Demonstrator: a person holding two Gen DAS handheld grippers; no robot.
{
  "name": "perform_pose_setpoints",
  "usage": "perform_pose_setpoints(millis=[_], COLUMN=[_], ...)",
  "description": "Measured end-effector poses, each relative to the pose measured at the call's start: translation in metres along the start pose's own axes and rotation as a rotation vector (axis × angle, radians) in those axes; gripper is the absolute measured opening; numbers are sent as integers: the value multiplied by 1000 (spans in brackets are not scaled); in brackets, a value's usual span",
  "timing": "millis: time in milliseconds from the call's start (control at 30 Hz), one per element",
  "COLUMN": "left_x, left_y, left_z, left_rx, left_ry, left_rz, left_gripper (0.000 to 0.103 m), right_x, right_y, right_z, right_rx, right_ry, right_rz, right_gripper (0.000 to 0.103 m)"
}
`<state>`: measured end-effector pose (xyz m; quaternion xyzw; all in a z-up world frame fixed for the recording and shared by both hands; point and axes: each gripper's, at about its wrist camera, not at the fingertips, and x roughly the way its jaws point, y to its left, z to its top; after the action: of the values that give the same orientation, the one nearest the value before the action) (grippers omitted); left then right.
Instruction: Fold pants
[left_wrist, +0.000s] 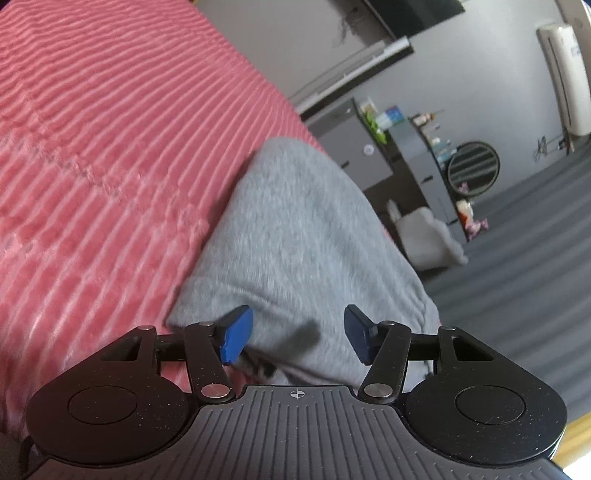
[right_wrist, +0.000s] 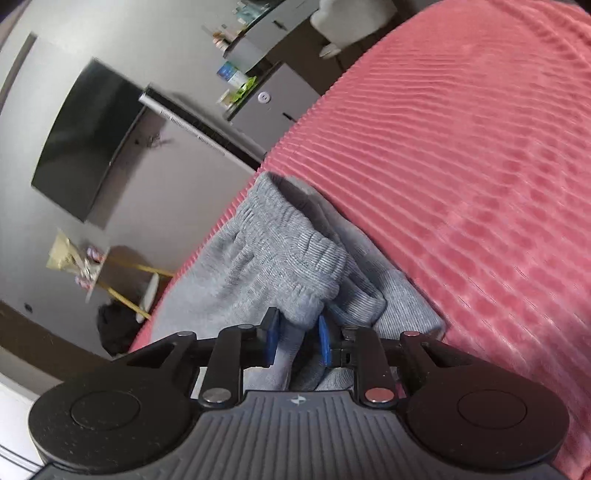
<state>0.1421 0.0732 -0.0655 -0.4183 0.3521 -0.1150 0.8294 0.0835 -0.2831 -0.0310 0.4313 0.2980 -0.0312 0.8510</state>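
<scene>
Grey sweatpants (left_wrist: 295, 236) lie folded on a pink ribbed bedspread (left_wrist: 96, 147) near the bed's edge. My left gripper (left_wrist: 297, 338) is open, its blue pads (left_wrist: 236, 334) set wide apart just above the near end of the pants, holding nothing. In the right wrist view the elastic waistband (right_wrist: 288, 251) of the pants (right_wrist: 236, 280) is bunched up. My right gripper (right_wrist: 297, 341) is shut on a fold of the waistband, the grey cloth pinched between its blue pads (right_wrist: 271, 338).
The bedspread (right_wrist: 480, 184) fills most of both views. Beyond the bed's edge are grey carpet (left_wrist: 517, 240), grey cabinets (left_wrist: 351, 147), a wall television (right_wrist: 88, 140), a round mirror (left_wrist: 474, 168) and a white soft toy (left_wrist: 428, 236).
</scene>
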Motion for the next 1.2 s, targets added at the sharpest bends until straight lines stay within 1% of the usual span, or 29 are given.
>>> perform_pose_setpoints(millis=[33, 67, 100, 133, 200, 367, 433, 567, 600, 633, 667, 733, 833, 933, 1067, 1200], left_x=[0, 0, 0, 1, 1, 2, 4, 8, 10, 11, 12, 13, 13, 13, 14, 9], left_y=[-1, 0, 0, 1, 2, 5, 4, 1, 1, 1, 1, 1, 3, 3, 2, 5], left_z=[-1, -2, -3, -4, -4, -9, -11, -16, -17, -15, -15, -14, -13, -12, -12, -12], left_rx=[1, 4, 3, -1, -9, -27, -20, -7, -9, -11, -10, -12, -18, -18, -17, -21], left_ry=[2, 2, 4, 8, 16, 24, 28, 39, 44, 45, 38, 25, 17, 5, -3, -27], left_rz=[5, 10, 13, 16, 17, 25, 40, 66, 74, 86, 101, 110, 111, 117, 121, 129], left_gripper=[63, 63, 63, 64, 64, 66, 68, 71, 71, 71, 71, 71, 71, 69, 68, 57], right_x=[-4, -7, -8, -7, -3, 8, 18, 34, 37, 39, 40, 39, 38, 38, 40, 36], right_y=[1, 2, 2, -1, -9, -21, -22, -23, -21, -20, -20, -19, -19, -20, -14, 1], right_z=[1, 0, -1, -2, -5, 0, 2, 5, 5, 5, 4, 3, 3, 2, 1, -4], right_rx=[-2, -9, -9, 2, 48, 110, 128, 148, 139, 125, 106, 82, 70, 73, 16, -105], right_ry=[-9, -17, -16, 3, 44, 22, 27, 21, 19, 17, 12, 5, 7, 11, 11, -13], right_rz=[-4, -5, -7, -15, -32, 31, 22, 49, 51, 45, 38, 39, 43, 50, 20, -27], right_gripper=[30, 43, 50, 60, 60, 61, 65, 65, 64, 55, 48, 45, 46, 50, 49, 44])
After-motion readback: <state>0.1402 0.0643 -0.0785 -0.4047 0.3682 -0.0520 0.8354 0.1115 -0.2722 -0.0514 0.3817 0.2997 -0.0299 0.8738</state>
